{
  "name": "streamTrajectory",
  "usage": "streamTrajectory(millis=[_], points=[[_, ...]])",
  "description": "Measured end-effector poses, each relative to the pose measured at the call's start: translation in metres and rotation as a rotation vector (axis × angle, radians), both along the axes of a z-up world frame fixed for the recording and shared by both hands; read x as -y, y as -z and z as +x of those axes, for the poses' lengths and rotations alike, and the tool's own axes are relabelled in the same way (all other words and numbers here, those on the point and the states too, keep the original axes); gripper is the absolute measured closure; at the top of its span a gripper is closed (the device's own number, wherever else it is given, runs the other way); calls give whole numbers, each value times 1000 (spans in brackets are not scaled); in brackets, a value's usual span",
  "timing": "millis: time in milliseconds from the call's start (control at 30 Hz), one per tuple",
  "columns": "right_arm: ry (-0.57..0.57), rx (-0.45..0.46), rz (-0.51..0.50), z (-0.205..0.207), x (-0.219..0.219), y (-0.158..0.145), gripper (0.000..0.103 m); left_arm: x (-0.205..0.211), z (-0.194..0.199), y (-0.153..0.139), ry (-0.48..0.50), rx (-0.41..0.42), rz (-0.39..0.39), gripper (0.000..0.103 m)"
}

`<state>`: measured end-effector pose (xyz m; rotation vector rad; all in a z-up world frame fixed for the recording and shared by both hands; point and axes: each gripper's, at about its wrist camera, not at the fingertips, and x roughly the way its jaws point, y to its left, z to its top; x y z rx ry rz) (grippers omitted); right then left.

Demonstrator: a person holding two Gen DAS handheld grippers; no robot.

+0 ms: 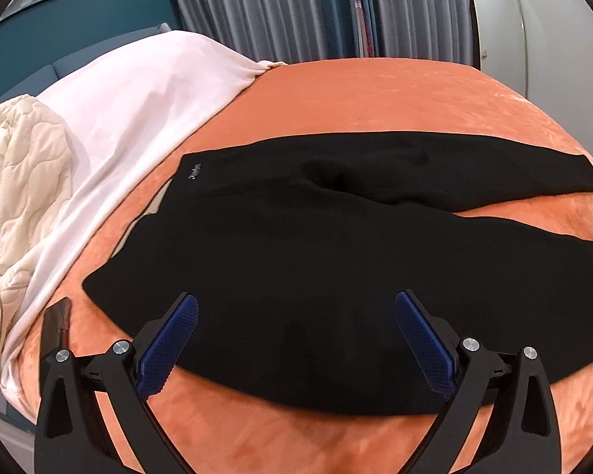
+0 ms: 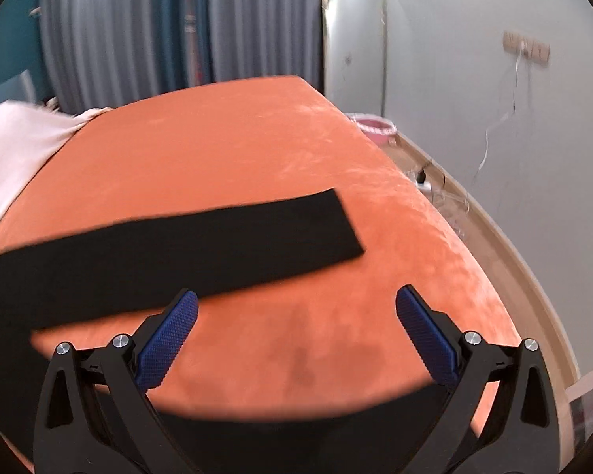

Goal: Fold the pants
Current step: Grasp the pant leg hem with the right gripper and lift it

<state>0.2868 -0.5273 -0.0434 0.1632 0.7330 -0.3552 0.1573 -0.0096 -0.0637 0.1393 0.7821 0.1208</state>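
Black pants point(image 1: 288, 245) lie spread flat on the orange bed cover point(image 1: 375, 102), waistband at the left, both legs running right. My left gripper point(image 1: 296, 308) is open and empty, hovering over the near side of the pants near the waist. In the right wrist view one pant leg point(image 2: 178, 245) lies across the cover point(image 2: 237, 146), its hem at the right. A second dark strip of the pants point(image 2: 296, 434) shows at the bottom between the arms. My right gripper point(image 2: 296, 304) is open and empty above bare cover between the two legs.
A white sheet point(image 1: 130, 110) and a cream quilted jacket point(image 1: 23, 181) lie at the bed's left side. A dark small object point(image 1: 57, 324) rests near the left edge. Grey curtains point(image 1: 265, 8) hang behind. The bed's right edge drops to floor with a pink basket point(image 2: 373, 126) and cables.
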Motion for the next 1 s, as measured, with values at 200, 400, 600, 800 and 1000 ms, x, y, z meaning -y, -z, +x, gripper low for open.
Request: streamTrajectory(millis=[200, 400, 600, 800, 1000], points=[[21, -80, 3, 74, 41, 28, 5, 18, 11, 13, 26, -10, 23, 6], [27, -109, 30, 117, 64, 50, 5, 20, 23, 21, 35, -30, 35, 6], [15, -138, 88, 139, 72, 74, 9, 17, 32, 27, 31, -44, 34, 6], [-12, -126, 97, 141, 64, 85, 51, 11, 35, 35, 32, -63, 36, 6], [-55, -75, 86, 129, 51, 66, 90, -42, 84, 3, -23, -15, -6, 6]])
